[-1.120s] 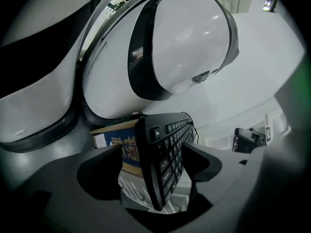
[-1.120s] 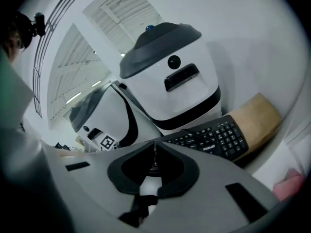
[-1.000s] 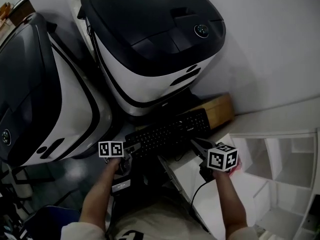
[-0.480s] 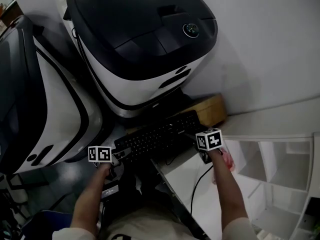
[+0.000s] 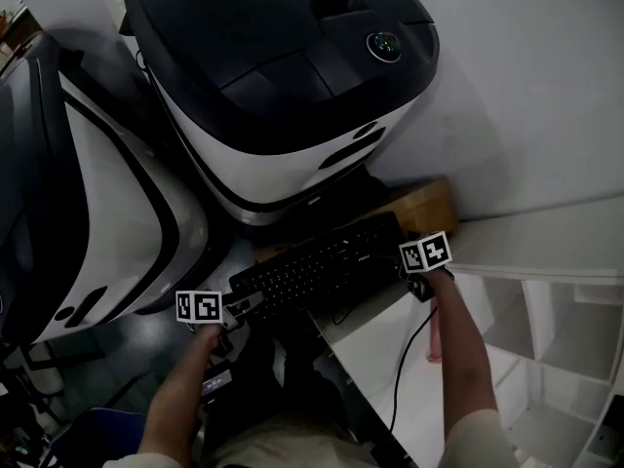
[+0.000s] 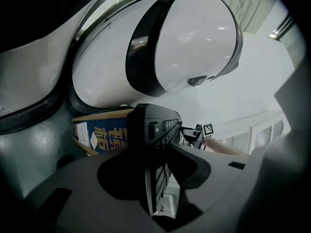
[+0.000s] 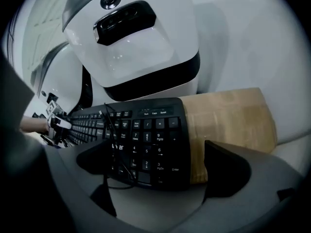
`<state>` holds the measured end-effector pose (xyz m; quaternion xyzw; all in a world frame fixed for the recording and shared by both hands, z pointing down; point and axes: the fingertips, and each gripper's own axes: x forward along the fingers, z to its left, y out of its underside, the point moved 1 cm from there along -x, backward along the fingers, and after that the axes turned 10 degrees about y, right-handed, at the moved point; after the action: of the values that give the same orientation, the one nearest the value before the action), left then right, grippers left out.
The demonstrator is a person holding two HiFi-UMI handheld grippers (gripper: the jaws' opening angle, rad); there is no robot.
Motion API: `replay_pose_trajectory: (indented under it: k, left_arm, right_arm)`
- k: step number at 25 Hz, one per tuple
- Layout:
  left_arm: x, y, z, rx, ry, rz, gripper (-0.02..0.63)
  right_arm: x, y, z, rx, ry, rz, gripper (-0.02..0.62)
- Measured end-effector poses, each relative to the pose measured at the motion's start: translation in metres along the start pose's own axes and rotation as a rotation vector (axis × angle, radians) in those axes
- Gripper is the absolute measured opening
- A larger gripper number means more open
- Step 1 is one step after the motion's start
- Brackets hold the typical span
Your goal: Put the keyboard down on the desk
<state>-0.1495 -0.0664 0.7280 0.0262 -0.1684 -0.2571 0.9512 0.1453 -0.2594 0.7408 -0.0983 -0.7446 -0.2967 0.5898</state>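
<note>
Two grippers work one black keyboard point(image 5: 322, 266), which runs slantwise between them in the head view; its left end hangs out over the dark floor, its right end lies at the corner of the white surface point(image 5: 390, 349), just beside a cardboard box point(image 5: 429, 208); whether that end bears on the surface cannot be told. Left gripper point(image 6: 158, 164): the keyboard's left end stands edge-on between its jaws, which have just been closing and now pinch it. Right gripper point(image 7: 160, 166): jaws have just been opening and are spread wide, one on each side of the number-pad end, with neither pad pressing on the keyboard point(image 7: 146, 135). A thin black cable point(image 7: 109, 130) crosses the keys there. Behind the keyboard stand two large white-and-black machines, one point(image 5: 283, 76) at the wall, the other point(image 5: 88, 193) to its left.
</note>
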Motion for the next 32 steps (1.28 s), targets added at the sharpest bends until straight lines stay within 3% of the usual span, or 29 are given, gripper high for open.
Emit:
replay_pose_trajectory:
  k: [3, 8, 17, 21, 32]
  left_arm:
    - [-0.001, 0.001, 0.0, -0.004, 0.007, 0.003, 0.178]
    - [0.0, -0.002, -0.001, 0.005, 0.036, 0.004, 0.17]
    - [-0.001, 0.002, -0.013, 0.038, 0.112, 0.015, 0.135]
    - [-0.006, -0.001, -0.032, 0.106, 0.138, 0.018, 0.118]
    - [-0.02, -0.006, -0.085, 0.199, 0.315, 0.021, 0.092]
  right_arm:
    - [0.007, 0.004, 0.01, 0.017, -0.066, 0.038, 0.555]
    - [0.006, 0.004, 0.01, 0.004, -0.082, 0.035, 0.554]
    - [0.01, 0.009, 0.015, -0.054, -0.019, 0.033, 0.552]
    - [0.008, 0.007, 0.016, -0.052, -0.017, 0.021, 0.552]
    - [0.0, 0.003, 0.024, -0.014, -0.132, -0.013, 0.551]
